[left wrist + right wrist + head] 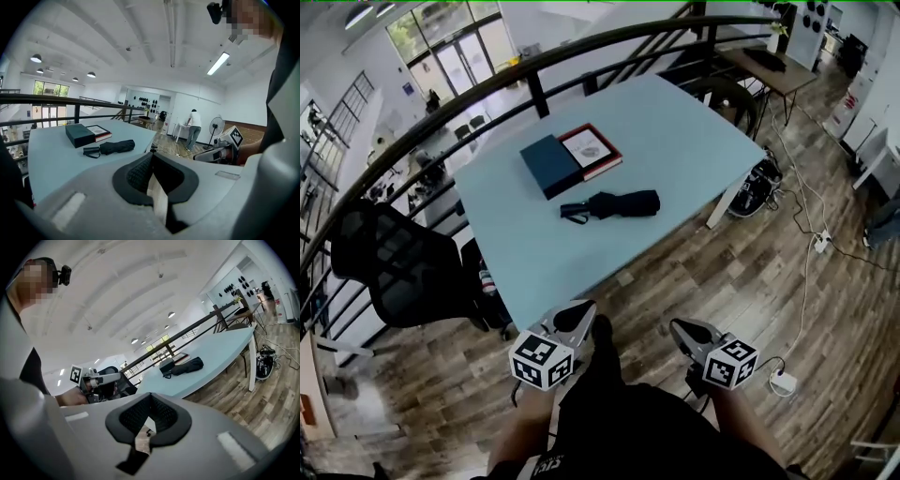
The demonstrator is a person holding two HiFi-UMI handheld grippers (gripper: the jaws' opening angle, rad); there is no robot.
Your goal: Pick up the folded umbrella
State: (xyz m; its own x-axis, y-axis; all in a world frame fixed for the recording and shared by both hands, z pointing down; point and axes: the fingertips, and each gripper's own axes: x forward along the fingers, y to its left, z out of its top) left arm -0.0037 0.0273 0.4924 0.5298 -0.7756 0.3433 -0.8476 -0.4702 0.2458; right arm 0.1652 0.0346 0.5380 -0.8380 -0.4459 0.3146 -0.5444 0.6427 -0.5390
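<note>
Nearest the person, the left gripper (575,317) and the right gripper (682,330) hover short of the pale blue worktop (684,141), each with its jaws pressed together on nothing. Further on, the folded black umbrella (614,203) lies mid-worktop, strap end leftward. Just behind it sit a dark box (551,165) and a red-edged book (592,150), side by side.

The head view looks steeply down from well behind the table's (675,131) near edge, with the left gripper (579,311) and right gripper (681,329) at its bottom. Each gripper view sits low off that edge and looks almost level across the top towards the railing (534,66). All three share the table top and umbrella (614,204), and each gripper view catches the other gripper
</note>
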